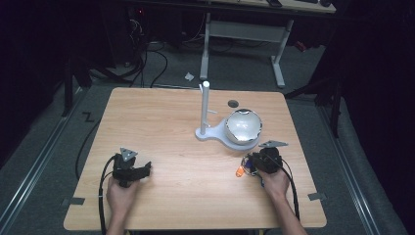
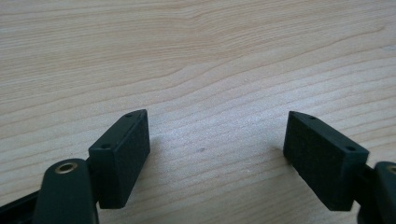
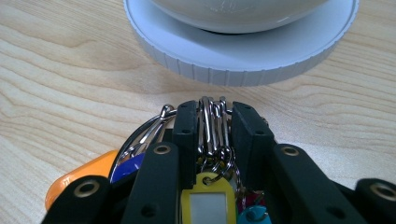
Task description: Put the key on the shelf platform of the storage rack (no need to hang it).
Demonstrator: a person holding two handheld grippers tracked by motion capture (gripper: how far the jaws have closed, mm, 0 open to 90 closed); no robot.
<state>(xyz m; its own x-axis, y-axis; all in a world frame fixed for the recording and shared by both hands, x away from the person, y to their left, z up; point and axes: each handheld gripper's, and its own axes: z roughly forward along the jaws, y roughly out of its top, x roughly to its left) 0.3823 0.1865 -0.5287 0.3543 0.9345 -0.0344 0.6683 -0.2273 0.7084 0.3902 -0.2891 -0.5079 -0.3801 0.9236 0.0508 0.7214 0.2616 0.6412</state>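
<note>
a bunch of key rings [image 3: 212,123] with yellow, orange and blue tags (tags trailing back toward the hand) sits clamped in the right gripper [image 3: 212,126]; left gripper [image 2: 217,144] gapes apart over the table [image 2: 196,56].

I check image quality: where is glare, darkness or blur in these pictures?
High view: the room is dark, the table lit, and the bowl glares. Right gripper view: the key rings are sharp, the white base soft. Left gripper view: even light, faint shadows under the tongs.

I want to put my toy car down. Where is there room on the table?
The table is bare across its left half, from the post to the left hand-held gripper. It is crowded at the right, where bowl, stand and keys sit close.
</note>
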